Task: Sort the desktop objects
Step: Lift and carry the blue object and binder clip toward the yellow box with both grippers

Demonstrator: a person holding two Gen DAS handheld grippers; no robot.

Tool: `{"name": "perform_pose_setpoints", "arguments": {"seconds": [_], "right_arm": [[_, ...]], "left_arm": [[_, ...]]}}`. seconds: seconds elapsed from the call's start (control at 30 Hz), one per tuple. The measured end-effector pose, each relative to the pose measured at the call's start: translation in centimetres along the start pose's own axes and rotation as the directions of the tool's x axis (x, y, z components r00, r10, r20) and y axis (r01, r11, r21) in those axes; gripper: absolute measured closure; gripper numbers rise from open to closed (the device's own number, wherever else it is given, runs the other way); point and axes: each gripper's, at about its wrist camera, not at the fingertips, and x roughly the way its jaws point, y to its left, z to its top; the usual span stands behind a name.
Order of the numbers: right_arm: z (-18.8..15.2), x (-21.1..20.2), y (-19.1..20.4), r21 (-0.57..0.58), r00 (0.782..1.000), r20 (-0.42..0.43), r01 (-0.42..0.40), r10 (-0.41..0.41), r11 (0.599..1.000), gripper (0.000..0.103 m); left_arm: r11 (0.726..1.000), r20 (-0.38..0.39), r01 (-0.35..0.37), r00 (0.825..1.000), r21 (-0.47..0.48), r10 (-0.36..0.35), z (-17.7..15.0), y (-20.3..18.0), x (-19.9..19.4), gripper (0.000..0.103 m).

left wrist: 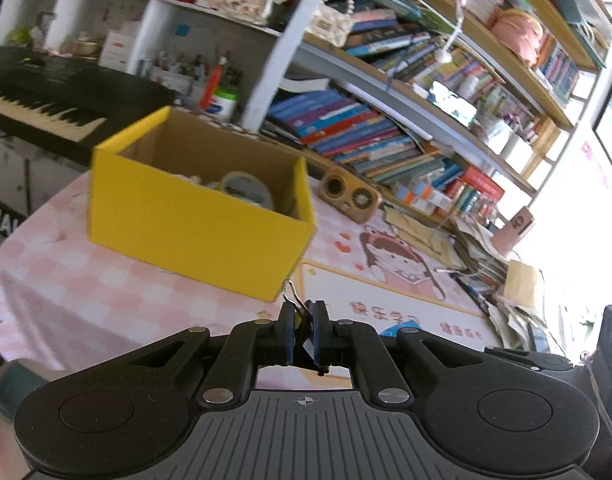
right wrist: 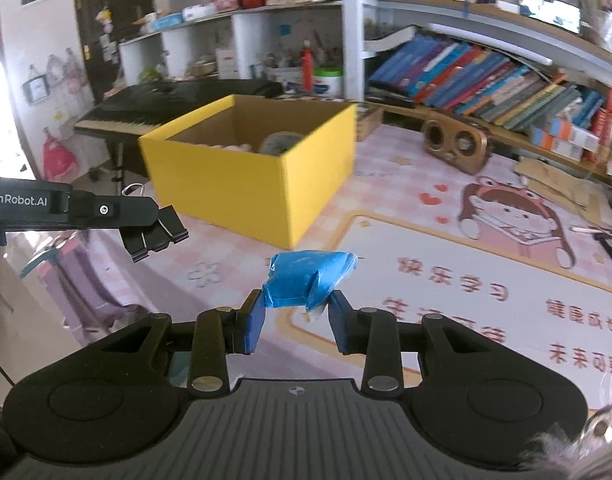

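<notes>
My left gripper was clamped tight on a black binder clip, held clear of the table. In the left wrist view its wire loop stuck up and slightly left from between the pads. In the right wrist view the same left gripper came in from the left edge, and the clip hung from its tip, its long folded edge slanting from lower left up to upper right.

My right gripper was closed narrowly on a crumpled blue packet, which stuck out forward past the fingertips above the pink cartoon table mat. The packet's long axis ran crosswise, roughly left to right between the pads, with its right end a little higher.

Ahead of both grippers stood the open yellow box on the mat, one corner turned toward me. A roll of tape lay inside it. A wooden speaker sat to its right, near the bookshelf.
</notes>
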Motion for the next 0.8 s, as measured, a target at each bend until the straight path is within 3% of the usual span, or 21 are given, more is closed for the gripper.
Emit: {"name": "perform_pose_setpoints", "arguments": {"seconds": [0.3,0.8], "right_arm": [[0.5,1.0,3.2,-0.051,0.998,-0.002,-0.069,0.069,0.996,0.071],[2.8,1.9,5.3,-0.082,0.995,0.036,-0.092,0.095,0.992,0.071]], "left_arm": [[0.997,0.038,-0.057,0.998,-0.046,0.059,-0.2,2.4,-2.4,0.096],[0.995,0.129,-0.075,0.988,-0.066,0.083,1.7,4.8,-3.3,0.096]]}}
